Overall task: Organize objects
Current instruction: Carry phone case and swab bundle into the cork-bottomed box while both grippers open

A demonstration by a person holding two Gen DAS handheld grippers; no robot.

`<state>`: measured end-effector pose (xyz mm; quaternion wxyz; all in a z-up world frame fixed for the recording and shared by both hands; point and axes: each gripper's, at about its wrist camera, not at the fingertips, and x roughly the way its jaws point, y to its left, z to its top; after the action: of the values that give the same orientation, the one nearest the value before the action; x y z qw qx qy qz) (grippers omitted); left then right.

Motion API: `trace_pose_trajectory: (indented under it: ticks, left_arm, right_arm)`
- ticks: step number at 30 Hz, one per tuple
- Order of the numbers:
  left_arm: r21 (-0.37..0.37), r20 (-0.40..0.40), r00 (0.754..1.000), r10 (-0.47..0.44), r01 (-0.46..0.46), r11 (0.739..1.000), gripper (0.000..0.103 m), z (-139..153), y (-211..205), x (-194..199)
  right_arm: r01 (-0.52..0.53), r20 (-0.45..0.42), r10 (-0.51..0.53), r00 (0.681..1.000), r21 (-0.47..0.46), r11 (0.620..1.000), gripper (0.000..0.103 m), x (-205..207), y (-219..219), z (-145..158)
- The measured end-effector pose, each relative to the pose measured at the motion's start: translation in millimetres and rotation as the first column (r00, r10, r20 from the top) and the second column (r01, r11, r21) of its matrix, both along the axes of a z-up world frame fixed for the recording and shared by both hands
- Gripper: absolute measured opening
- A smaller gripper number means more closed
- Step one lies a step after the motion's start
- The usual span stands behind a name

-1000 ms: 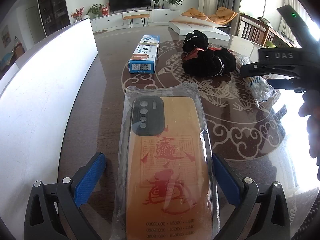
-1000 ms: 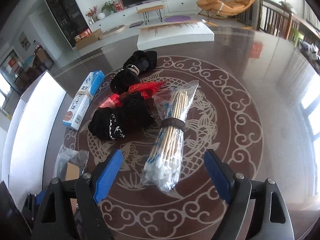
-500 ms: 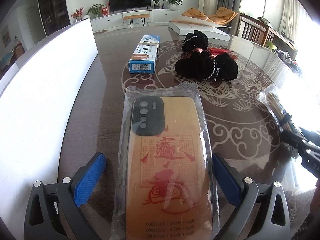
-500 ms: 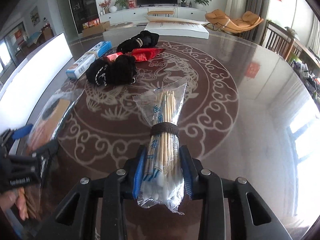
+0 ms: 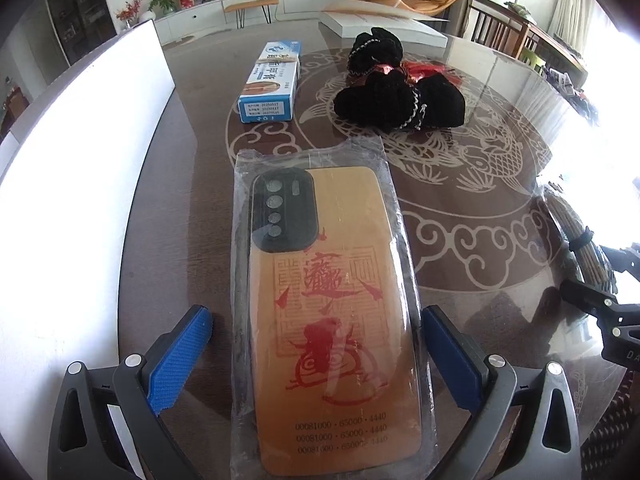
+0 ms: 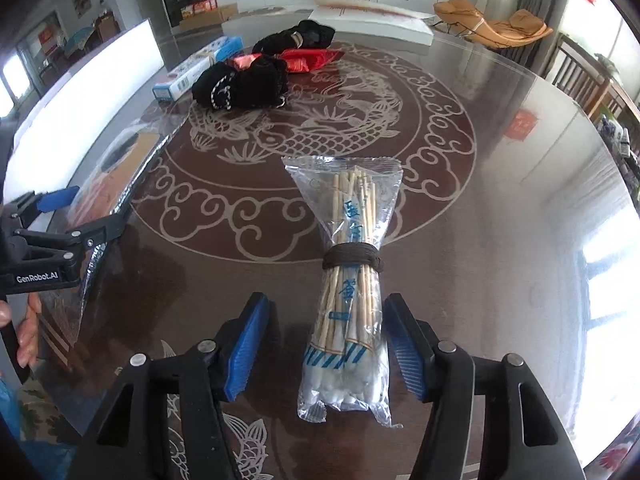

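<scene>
Right claw [image 6: 326,344]: jaws opening, blue pads clear of the bagged cotton swabs [image 6: 348,292] lying on the bench [image 6: 500,240] between them. Left claw [image 5: 318,354]: jaws wide apart, the bagged phone case [image 5: 328,312] flat between them, untouched. Beyond both claws: a blue-and-white box [image 5: 272,80] and black fabric bundles [image 5: 396,94].

We see a round, glossy dark table [image 6: 500,240] with a pale fish pattern; on it lie a bagged phone case [image 5: 332,320], a blue-white box [image 5: 270,84], black fabric bundles [image 5: 400,98], a red packet [image 6: 310,58] and bagged cotton swabs [image 6: 352,292]
</scene>
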<state>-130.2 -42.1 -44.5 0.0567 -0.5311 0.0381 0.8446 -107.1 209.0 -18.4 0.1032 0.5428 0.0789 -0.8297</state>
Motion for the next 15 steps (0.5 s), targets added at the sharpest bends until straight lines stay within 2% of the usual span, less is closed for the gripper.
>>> trace_pose_trajectory:
  ticks: [2, 4, 5, 9, 15]
  left_arm:
    - [-0.001, -0.009, 1.0, -0.007, 0.007, 1.0, 0.103, 0, 0, 1]
    - [0.002, -0.072, 0.997, -0.035, 0.035, 0.999, 0.076, 6, 2, 9]
    - [-0.011, -0.079, 0.996, -0.04, 0.04, 0.999, 0.076, 7, 3, 13]
    - [0.114, -0.137, 0.99, -0.031, 0.047, 0.992, 0.075, 25, -7, 43]
    - [0.276, -0.261, 0.965, 0.022, 0.052, 0.96, 0.075, 93, -35, 90]
  right_arm:
    - [-0.007, -0.002, 0.007, 1.0, 0.006, 1.0, 0.063, -8, -3, 2]
    - [0.013, -0.001, -0.013, 1.0, -0.006, 1.0, 0.032, -14, 1, 3]
    - [0.02, 0.009, -0.019, 1.0, -0.03, 0.999, 0.027, -14, 4, 4]
    - [0.047, -0.008, -0.048, 0.999, -0.089, 0.995, 0.027, 2, 15, 19]
    - [0.037, -0.082, -0.055, 0.995, -0.208, 0.977, 0.027, 28, 6, 68]
